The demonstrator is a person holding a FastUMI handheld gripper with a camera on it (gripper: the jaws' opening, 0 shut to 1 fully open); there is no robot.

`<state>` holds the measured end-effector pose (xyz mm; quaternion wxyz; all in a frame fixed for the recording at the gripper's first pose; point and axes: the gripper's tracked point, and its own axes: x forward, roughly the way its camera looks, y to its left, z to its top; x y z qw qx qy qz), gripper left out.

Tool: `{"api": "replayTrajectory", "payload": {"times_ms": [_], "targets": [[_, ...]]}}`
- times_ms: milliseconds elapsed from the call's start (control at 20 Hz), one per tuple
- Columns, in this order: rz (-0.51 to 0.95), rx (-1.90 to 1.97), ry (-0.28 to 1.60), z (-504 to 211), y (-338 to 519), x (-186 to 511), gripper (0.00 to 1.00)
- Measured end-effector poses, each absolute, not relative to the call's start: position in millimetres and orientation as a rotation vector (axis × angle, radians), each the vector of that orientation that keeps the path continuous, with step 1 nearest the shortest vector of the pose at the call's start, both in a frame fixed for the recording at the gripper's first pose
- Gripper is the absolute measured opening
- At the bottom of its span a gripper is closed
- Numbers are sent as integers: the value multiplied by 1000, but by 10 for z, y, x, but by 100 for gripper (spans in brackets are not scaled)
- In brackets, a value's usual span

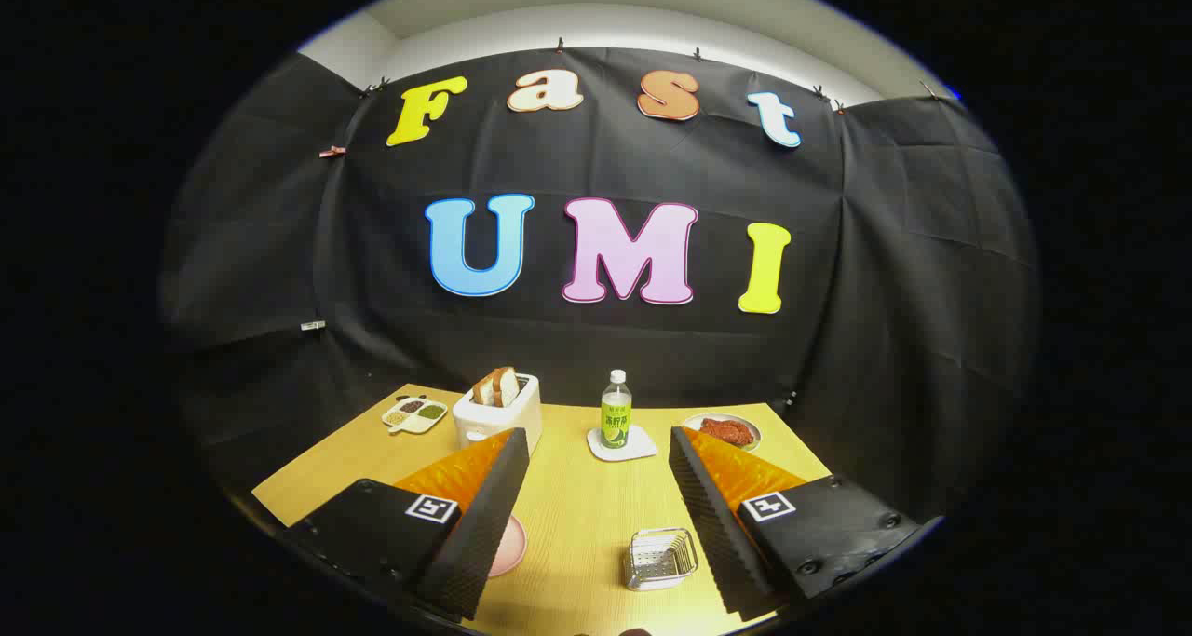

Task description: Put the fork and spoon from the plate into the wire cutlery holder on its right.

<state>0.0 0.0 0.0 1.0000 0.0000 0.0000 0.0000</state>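
Wooden table (pixel 577 515) under a black-draped booth wall: the gripper (pixel 596 487) hovers with jaws wide apart, holding nothing. Between the fingers, at five o'clock, sits the wire cutlery holder (pixel 659 558); at seven o'clock the pink plate (pixel 510 545) peeks from behind the left finger, its fork and spoon hidden. Beyond, a bottle (pixel 616 409) on a coaster (pixel 621 444) stands at twelve, a toaster (pixel 497 410) and sectioned dish (pixel 413 413) at eleven, a plate of red food (pixel 722 430) at one.

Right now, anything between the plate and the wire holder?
Nothing visible. The tool is open, holding nothing. The pink plate shows as an edge behind one finger; the wire cutlery holder sits to its right with bare table between. Fork and spoon are hidden.
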Motion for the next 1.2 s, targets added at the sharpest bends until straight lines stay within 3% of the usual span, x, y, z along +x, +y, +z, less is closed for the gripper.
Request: {"api": "replayTrajectory", "payload": {"times_ms": [750,1200], "targets": [[12,-13,28,-107,122,25,95],[90,-53,104,-315,449,241,97]]}}
